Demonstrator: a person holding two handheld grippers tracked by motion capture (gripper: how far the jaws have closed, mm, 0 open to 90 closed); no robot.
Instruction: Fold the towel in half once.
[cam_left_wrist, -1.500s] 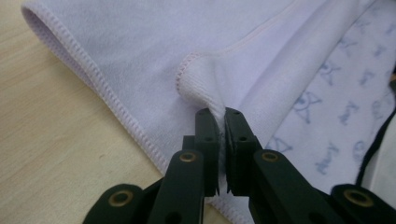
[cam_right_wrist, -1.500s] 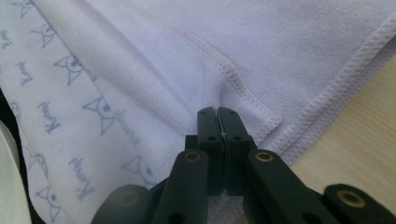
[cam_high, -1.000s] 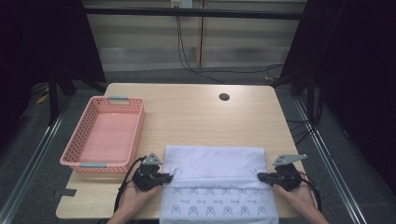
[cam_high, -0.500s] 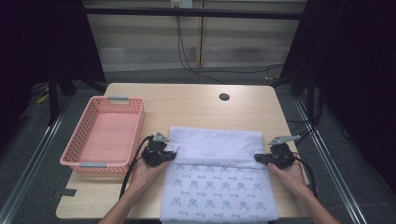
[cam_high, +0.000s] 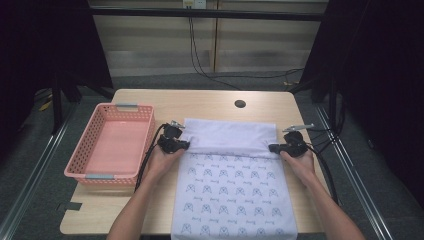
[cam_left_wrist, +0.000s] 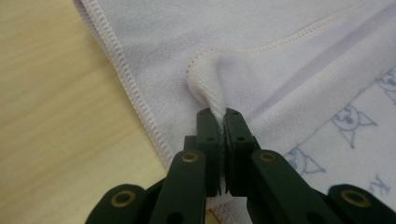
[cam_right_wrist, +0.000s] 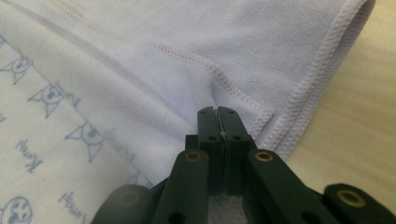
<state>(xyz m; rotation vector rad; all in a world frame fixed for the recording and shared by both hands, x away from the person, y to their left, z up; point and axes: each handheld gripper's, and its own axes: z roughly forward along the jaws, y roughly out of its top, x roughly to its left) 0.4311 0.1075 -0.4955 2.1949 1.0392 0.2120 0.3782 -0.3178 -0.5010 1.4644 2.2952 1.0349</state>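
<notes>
A pale lilac towel (cam_high: 231, 170) printed with small blue cat faces lies on the wooden table (cam_high: 210, 102); its front end hangs over the near edge. Its plain underside is folded toward me as a band (cam_high: 230, 136) across the far part. My left gripper (cam_high: 186, 145) is shut on the left corner of that folded edge; a pinch of stitched hem (cam_left_wrist: 215, 103) rises between its jaws (cam_left_wrist: 218, 116). My right gripper (cam_high: 272, 148) is shut on the right corner, its jaws (cam_right_wrist: 218, 114) closed on the stitched hem (cam_right_wrist: 243, 100).
An empty pink plastic basket (cam_high: 112, 145) stands on the table to the left of the towel, close to my left hand. A round hole (cam_high: 240, 104) sits in the tabletop beyond the towel. Cables (cam_high: 325, 150) trail from both grippers.
Both grippers have moved away from me across the table, pulling the towel's folded edge farther along. More of the printed side now lies on the table behind them.
</notes>
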